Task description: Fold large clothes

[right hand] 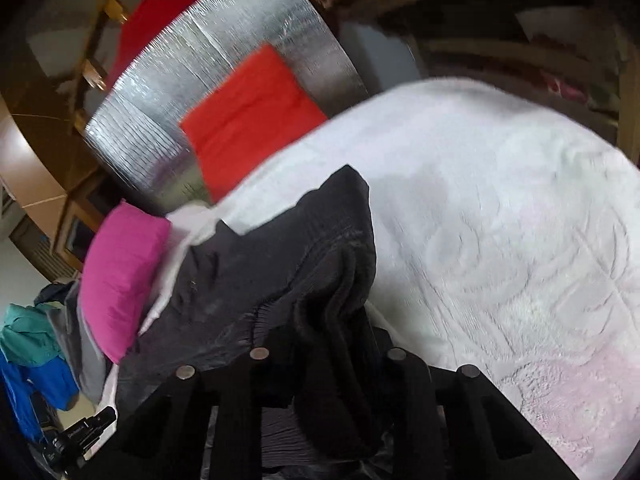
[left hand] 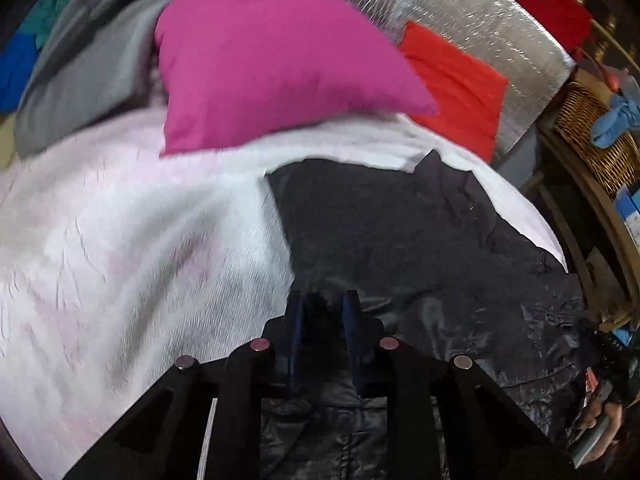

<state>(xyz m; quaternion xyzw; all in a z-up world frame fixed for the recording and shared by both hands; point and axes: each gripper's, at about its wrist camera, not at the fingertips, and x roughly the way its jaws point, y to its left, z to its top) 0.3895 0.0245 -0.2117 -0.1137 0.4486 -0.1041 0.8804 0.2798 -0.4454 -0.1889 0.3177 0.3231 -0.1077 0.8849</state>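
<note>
- Two grippers work over a black jacket (left hand: 420,240) that lies on a white bedspread (left hand: 120,240), towards the edge of the bed nearest the cameras.
- Left gripper (left hand: 324,300): its blue-edged fingers (left hand: 350,308) stand close together with dark, shiny jacket cloth running under and between them; blur hides whether the pads actually pinch the cloth, so I cannot tell if it grips.
- Right gripper (right hand: 328,320): its jaws are closed on a bunched fold of the black jacket (right hand: 280,256), which drapes over and hides the fingertips; a ribbed cuff or hem shows just below the fold.
- Behind the jacket, a pink pillow (left hand: 272,64) rests on the bedspread, with a red pillow (left hand: 456,84) beside it, leaning on a silver quilted headboard (left hand: 492,32).
- Grey cloth (left hand: 80,76) lies to the left of the pink pillow, and blue and teal clothes (right hand: 36,352) are heaped beyond it.
- At the right edge of the left view stands a wicker basket (left hand: 592,136) holding something light blue.
- No brand, label or writing can be read; both views are blurred.
</note>
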